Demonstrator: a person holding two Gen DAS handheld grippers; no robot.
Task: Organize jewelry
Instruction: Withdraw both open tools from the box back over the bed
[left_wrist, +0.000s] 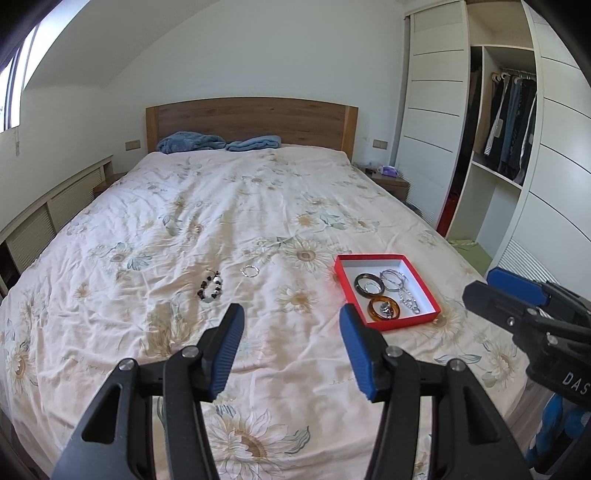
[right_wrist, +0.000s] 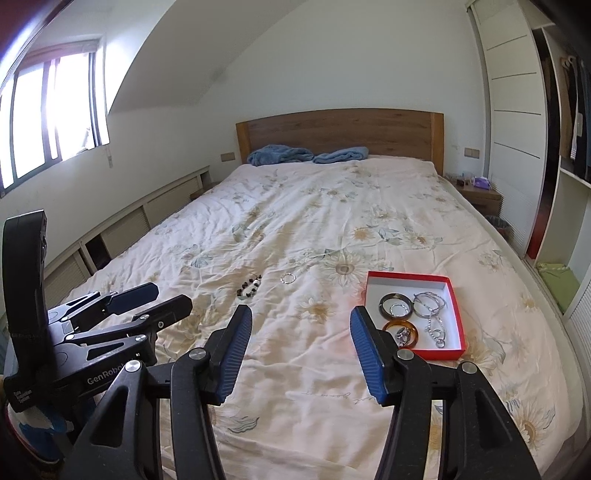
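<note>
While both grippers' fingers gape empty, the beaded bracelet (left_wrist: 211, 287) lies ahead of the left gripper (left_wrist: 291, 317), well apart; right gripper (right_wrist: 301, 319).

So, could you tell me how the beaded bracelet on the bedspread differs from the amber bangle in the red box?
The beaded bracelet lies loose on the bedspread, while the amber bangle sits inside the red box. The beaded bracelet is a string of dark and pale beads in an irregular loop; the amber bangle is one solid, round translucent ring. The amber bangle has small silver pieces in its middle; the beaded bracelet holds nothing. Neither is held by a gripper.
</note>
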